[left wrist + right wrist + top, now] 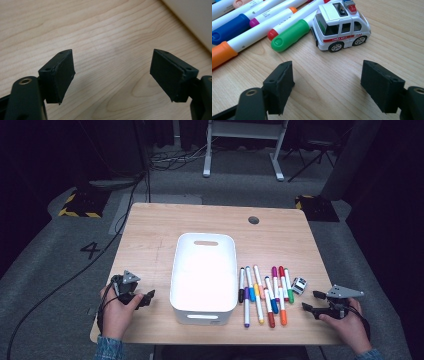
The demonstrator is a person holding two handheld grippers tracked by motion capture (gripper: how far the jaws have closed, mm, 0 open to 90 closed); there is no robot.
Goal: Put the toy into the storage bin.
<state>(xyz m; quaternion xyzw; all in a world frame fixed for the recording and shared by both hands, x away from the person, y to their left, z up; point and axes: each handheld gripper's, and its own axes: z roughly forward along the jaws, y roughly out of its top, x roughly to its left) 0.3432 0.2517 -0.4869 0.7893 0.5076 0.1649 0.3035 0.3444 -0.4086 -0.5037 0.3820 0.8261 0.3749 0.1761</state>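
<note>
— Tool on the right (327,82): how is it set?
— Jaws wide, nothing between them, low over the worktop (337,100).
— And the toy ambulance (340,23)?
— Just ahead, touching the green-capped marker (289,35).
— Left tool (112,75)?
— Spread, nothing gripped, beside the white bin (204,275).

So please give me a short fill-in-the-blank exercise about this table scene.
1. The markers lie between the white bin and the toy ____.
2. The right hand-held gripper has open jaws with ____ between them.
3. The marker nearest the toy has a ____ cap.

Missing words: ambulance; nothing; green
</note>
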